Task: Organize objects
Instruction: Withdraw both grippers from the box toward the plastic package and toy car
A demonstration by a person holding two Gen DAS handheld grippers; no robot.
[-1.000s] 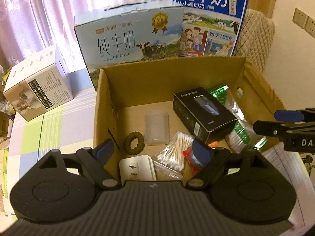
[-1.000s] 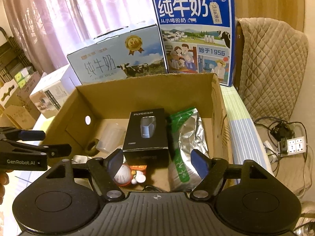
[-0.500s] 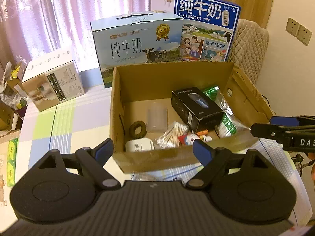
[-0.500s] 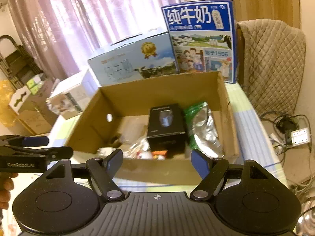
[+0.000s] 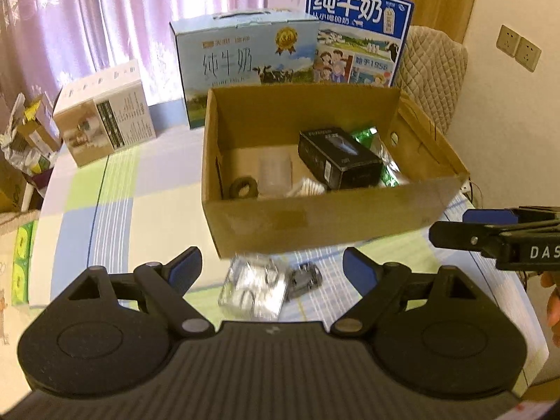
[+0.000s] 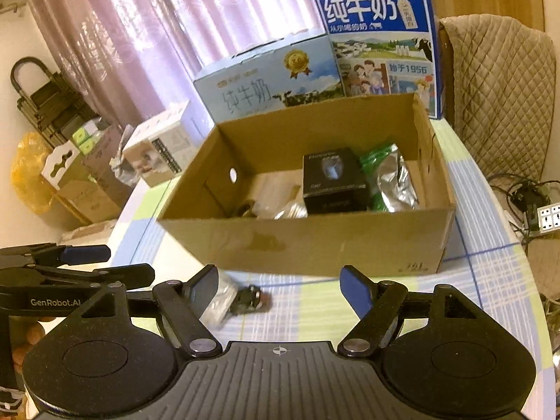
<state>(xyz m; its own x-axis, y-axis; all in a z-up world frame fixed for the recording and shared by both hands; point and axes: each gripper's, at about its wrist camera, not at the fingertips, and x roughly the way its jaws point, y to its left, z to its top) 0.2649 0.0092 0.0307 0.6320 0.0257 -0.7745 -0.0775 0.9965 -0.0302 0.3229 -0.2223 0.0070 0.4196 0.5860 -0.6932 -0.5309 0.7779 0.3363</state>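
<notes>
both grippers, left and right, hang spread and empty so the bag at 6 o'clock of the box can be grabbed.

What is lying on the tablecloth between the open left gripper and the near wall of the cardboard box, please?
In the left wrist view, a clear plastic packet and a small dark object beside it lie between the left gripper and the cardboard box.

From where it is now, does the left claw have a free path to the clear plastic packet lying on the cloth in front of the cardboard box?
Probably yes: the left claw is open and empty, and the clear plastic packet lies uncovered between its fingers' line of sight, outside the cardboard box.
</notes>
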